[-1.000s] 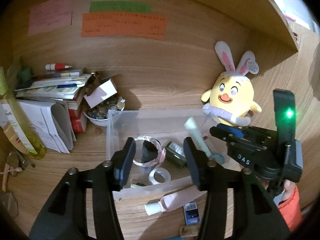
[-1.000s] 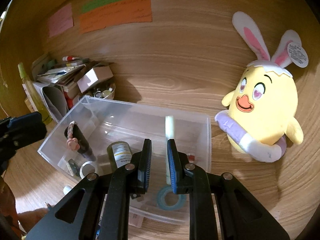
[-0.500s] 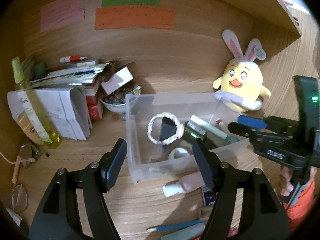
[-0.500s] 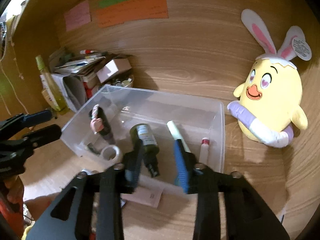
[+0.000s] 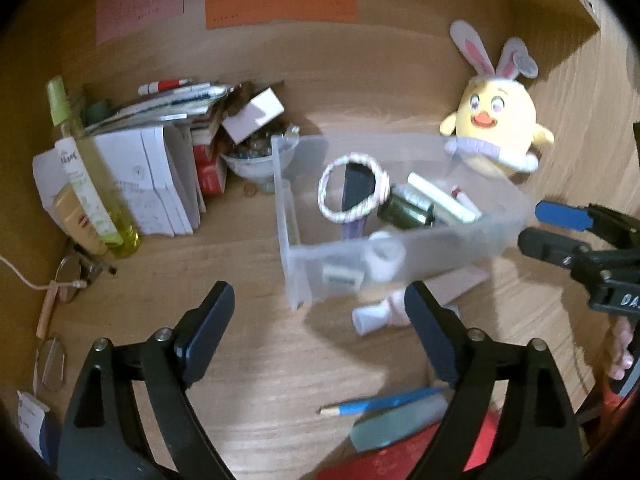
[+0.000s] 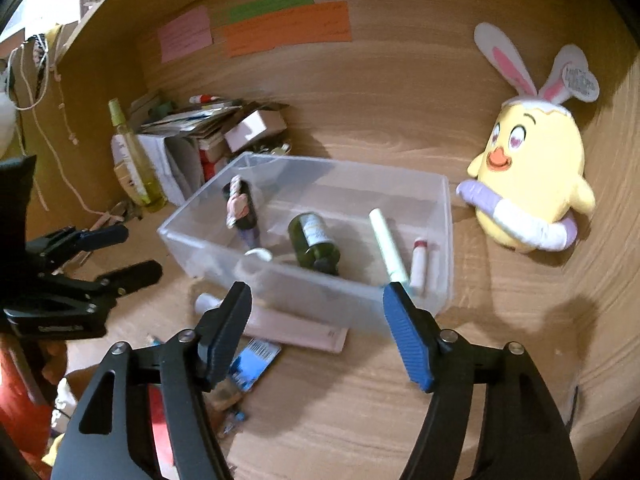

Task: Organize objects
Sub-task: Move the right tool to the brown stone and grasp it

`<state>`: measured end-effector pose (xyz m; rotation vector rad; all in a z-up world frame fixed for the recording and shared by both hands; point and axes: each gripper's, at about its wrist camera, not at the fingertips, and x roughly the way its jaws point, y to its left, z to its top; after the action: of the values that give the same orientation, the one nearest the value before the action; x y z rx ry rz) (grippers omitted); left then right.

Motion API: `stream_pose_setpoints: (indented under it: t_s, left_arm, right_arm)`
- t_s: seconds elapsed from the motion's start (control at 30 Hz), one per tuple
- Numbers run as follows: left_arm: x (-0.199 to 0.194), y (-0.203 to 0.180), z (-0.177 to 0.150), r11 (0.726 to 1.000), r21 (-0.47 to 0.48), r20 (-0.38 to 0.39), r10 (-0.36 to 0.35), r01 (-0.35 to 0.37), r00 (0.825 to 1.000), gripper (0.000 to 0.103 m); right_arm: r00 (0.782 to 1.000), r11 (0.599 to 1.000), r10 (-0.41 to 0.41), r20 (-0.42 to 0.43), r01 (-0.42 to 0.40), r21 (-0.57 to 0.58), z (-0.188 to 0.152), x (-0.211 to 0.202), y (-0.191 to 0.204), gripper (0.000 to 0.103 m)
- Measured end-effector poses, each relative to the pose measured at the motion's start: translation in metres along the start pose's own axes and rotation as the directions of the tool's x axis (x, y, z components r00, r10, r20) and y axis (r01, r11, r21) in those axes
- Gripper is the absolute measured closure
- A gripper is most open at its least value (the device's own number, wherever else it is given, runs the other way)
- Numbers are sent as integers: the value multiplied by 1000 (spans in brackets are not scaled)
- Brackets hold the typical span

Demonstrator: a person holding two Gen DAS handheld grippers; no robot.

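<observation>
Right wrist view: right gripper (image 6: 316, 332) jaws opening, nothing between them; left gripper (image 5: 320, 332) likewise opening and empty. Clear bin (image 6: 446, 240) already holds the bottle (image 6: 312, 240) and pale tube (image 6: 386, 244). Pink tube (image 5: 384, 314) and blue pencil (image 5: 376, 404) remain outside on the desk.

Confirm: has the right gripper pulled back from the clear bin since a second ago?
Yes. The right gripper, then over the clear bin around the pale green tube, has backed off in front of its near wall, jaws opening and empty.
</observation>
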<state>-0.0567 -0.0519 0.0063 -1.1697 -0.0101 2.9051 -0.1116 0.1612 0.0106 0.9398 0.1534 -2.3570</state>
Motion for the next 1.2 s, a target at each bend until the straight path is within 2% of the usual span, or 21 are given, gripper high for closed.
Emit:
stream_pose_setpoints:
  t_s: [0.2,0.43,0.6,0.8,0.97,1.03,1.2]
  left_arm:
    - [7,-2,-23,999,35,-48,26,-24,998,13]
    - [15,1,-42,1000,-4,-121,-18,18,993,13]
    - [16,3,-54,999,-30,-152,-39,34,988,13]
    - [14,2,-64,998,-44,-179,-62,55,982,13]
    - [11,2,-66,996,-56,-181,-78,68,980,13]
    - [11,2,-67,995,-61,-187,-85,75,979,13]
    - [7,-3,-69,995,-59,-195,-96,86,976,13]
  right_arm:
    - [998,1000,29,-53,-29,-1,-19,11,11,37]
    - [982,996,90,-167,-89,13,-41,43,25,37]
    - [970,991,137,-203,-136,18,-53,50,36,37]
    - [964,990,140,-226,-143,2,-61,55,45,38]
    - [963,989,140,-228,-148,-16,-62,54,47,53]
    - [964,989,138,-228,-146,-16,-62,54,47,64]
    - [967,991,130,-218,-134,-7,-63,51,43,70]
